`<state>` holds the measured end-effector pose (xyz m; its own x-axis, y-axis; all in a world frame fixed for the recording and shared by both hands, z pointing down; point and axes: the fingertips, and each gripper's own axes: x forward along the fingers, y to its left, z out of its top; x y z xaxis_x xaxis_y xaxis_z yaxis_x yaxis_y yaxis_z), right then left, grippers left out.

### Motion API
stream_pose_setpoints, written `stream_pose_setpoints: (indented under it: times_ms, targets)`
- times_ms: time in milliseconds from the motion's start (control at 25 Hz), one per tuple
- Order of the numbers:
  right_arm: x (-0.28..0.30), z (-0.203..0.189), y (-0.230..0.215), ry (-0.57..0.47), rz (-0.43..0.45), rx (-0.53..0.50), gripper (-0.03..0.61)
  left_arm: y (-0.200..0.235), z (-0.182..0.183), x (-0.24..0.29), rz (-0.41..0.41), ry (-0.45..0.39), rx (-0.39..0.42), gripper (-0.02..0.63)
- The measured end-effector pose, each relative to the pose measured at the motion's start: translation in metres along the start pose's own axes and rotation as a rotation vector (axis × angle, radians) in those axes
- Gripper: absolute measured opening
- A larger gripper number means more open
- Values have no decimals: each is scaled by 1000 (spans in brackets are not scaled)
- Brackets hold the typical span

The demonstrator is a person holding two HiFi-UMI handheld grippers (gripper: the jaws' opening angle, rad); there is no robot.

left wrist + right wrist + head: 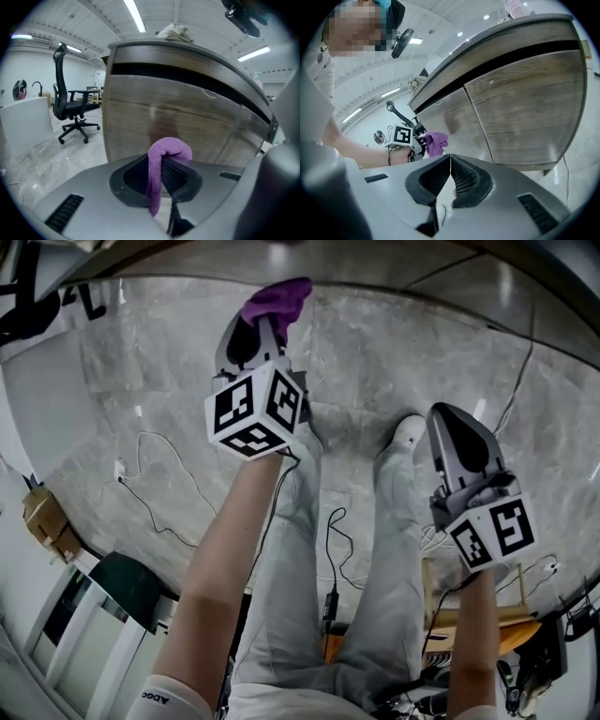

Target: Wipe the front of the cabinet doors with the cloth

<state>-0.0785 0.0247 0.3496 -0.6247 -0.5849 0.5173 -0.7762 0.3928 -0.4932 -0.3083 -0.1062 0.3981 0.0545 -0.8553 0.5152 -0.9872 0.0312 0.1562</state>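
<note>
**Left gripper** (265, 329): nearest the lens, at eleven o'clock in the head view. Grey moulded shell, black ribbed pads (177, 174), marker cube (255, 411) attached. The jaws are clamped on the cloth (168, 149).

**Cloth:** purple, terry-like, folded over one jaw tip with a tail hanging down. It is judged soft, light and limp, liable to slip if loosely pinched, so a deep hold across the bunched fold is advised. It is held near the cabinet door (187, 117) at twelve o'clock; contact cannot be told.

**Door:** flat, wood-grained, matt.

**Right gripper** (450, 164): at three o'clock, of the same build. The jaws are closed together on nothing.
</note>
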Motion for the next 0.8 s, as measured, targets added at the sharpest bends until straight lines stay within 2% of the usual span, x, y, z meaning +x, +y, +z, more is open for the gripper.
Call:
stream_pose_setpoints:
  times_ms: [200,400,560,800]
  targets:
    - [-32,-19,-32,23,-2,13,26,-102,-36,16,-134,43,36,51]
    - [-53,-38,-61,21,-23,54,26,-168,-46,44,-219,49,96,51]
    - [-62,-46,-80,6,-61,95,26,-186,-48,66,-224,66,93,51]
    - [-53,-39,-83,-17,-96,103,26,-167,-43,75,-235,81,101,51]
